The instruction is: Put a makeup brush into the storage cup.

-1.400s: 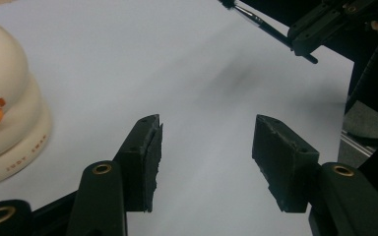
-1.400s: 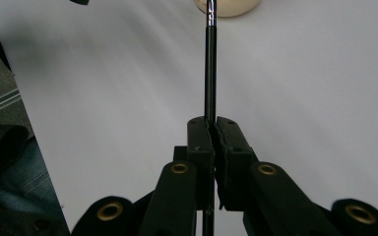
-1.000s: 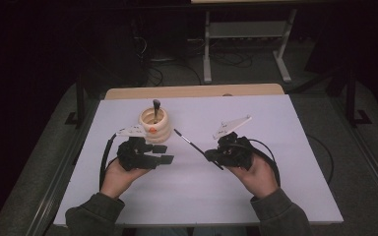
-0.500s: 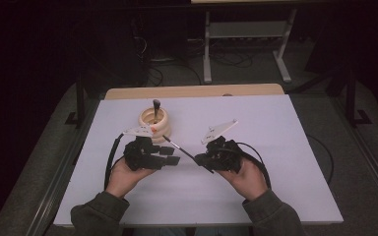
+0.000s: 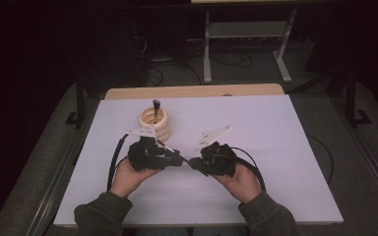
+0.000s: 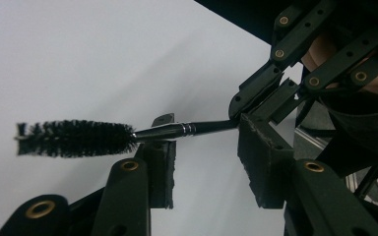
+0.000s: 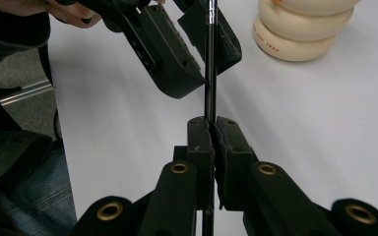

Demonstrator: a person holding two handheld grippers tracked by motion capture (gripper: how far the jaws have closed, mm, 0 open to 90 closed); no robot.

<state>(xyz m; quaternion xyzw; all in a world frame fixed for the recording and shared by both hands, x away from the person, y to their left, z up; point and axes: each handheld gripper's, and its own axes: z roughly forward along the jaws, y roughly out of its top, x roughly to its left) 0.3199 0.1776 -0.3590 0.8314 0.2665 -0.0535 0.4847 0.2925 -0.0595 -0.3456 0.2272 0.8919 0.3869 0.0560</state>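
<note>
A thin brush (image 6: 78, 138) with black bristles, a metal collar and a dark handle (image 7: 209, 73) runs between the two grippers. My right gripper (image 7: 209, 123) is shut on the handle's end, also seen as the right gripper (image 6: 238, 110). My left gripper (image 6: 209, 142) straddles the shaft near the collar. Its jaws have just been closing and still stand apart from the handle on both sides. In the high view the left gripper (image 5: 176, 158) and the right gripper (image 5: 193, 162) meet tip to tip at the middle of the white table (image 5: 275, 147).
A cream ribbed holder (image 5: 155, 124) stands just behind the left hand with a dark tool (image 5: 156, 104) upright in it; the holder (image 7: 300, 29) is close beyond the jaws. A wooden strip (image 5: 192, 92) edges the table's back. Cables trail from both grippers.
The right hand has brought the brush left toward the left gripper, so the shaft now lies between the left jaws. Those jaws have narrowed. The left hand has hardly moved.
</note>
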